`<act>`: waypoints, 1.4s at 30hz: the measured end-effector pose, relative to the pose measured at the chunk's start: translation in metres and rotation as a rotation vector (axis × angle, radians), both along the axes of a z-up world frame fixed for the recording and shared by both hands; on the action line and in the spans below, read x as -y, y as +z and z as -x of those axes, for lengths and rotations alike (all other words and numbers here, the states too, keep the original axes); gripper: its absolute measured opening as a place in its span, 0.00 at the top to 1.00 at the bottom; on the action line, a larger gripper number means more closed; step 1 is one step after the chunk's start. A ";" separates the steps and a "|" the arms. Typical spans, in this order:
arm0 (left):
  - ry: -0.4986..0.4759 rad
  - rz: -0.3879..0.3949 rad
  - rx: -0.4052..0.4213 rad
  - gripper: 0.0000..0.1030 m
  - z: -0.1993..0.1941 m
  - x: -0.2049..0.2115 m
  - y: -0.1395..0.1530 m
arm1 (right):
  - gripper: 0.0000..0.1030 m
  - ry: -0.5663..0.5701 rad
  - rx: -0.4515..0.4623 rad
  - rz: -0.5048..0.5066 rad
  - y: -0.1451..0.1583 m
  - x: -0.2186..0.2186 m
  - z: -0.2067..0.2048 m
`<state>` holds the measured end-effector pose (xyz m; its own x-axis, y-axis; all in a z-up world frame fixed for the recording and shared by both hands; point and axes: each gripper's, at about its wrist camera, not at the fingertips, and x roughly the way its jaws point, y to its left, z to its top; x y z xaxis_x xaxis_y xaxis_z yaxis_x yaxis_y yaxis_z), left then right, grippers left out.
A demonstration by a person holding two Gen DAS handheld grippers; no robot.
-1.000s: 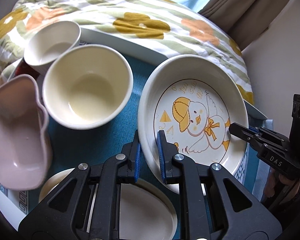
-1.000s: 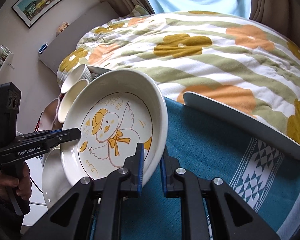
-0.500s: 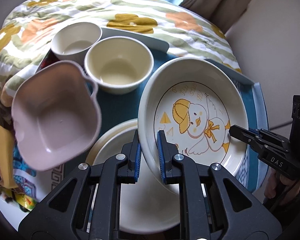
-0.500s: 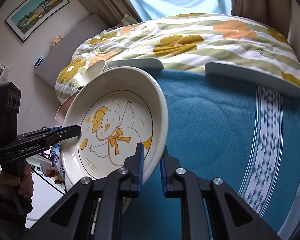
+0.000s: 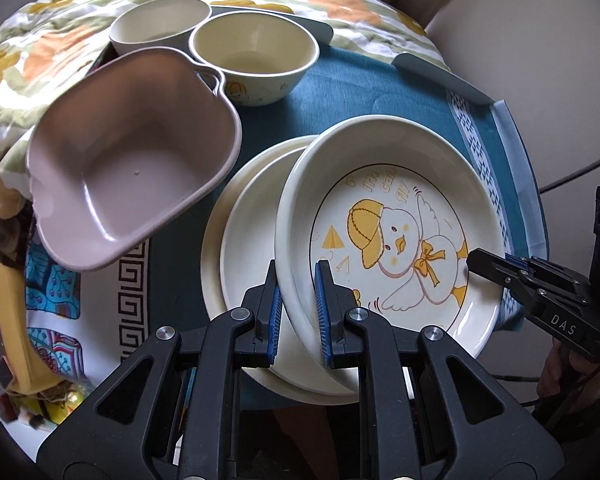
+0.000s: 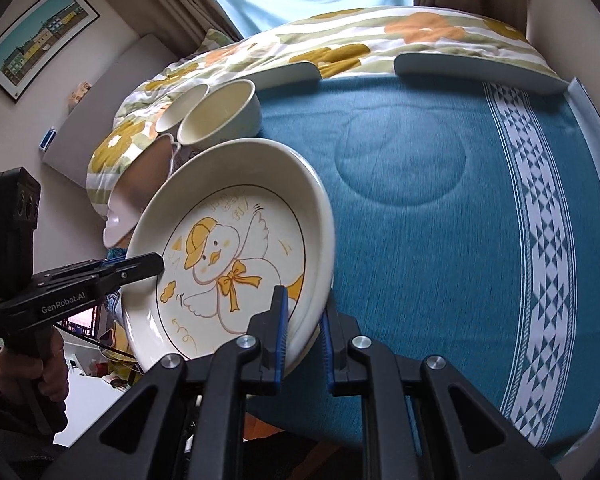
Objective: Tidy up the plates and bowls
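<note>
Gripping the duck plate (image 5: 392, 236) — both hand-held grippers clenched — now above the plain plate (image 5: 244, 248).

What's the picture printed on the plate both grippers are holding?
A white duck in a yellow cap and bow on the cream plate; clearest in the left wrist view.
</note>
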<state>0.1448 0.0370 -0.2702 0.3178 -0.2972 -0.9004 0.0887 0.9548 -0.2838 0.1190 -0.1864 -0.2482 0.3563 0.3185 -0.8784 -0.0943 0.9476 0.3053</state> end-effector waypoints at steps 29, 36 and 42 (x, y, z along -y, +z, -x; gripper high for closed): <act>-0.159 -0.435 0.136 0.81 0.008 0.051 -0.015 | 0.86 -0.009 0.011 0.097 -0.005 -0.013 0.006; -0.192 -0.587 0.200 0.81 0.017 0.063 -0.017 | 0.86 0.023 0.020 0.120 -0.007 -0.021 0.005; -0.205 -0.646 0.208 0.81 0.020 0.066 -0.018 | 0.86 0.042 0.015 0.142 -0.008 -0.025 0.004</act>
<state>0.1245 -0.0287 -0.2878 0.4974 0.2039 -0.8432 0.2755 0.8846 0.3764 0.1148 -0.1614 -0.2565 0.3588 0.2063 -0.9103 -0.1386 0.9762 0.1666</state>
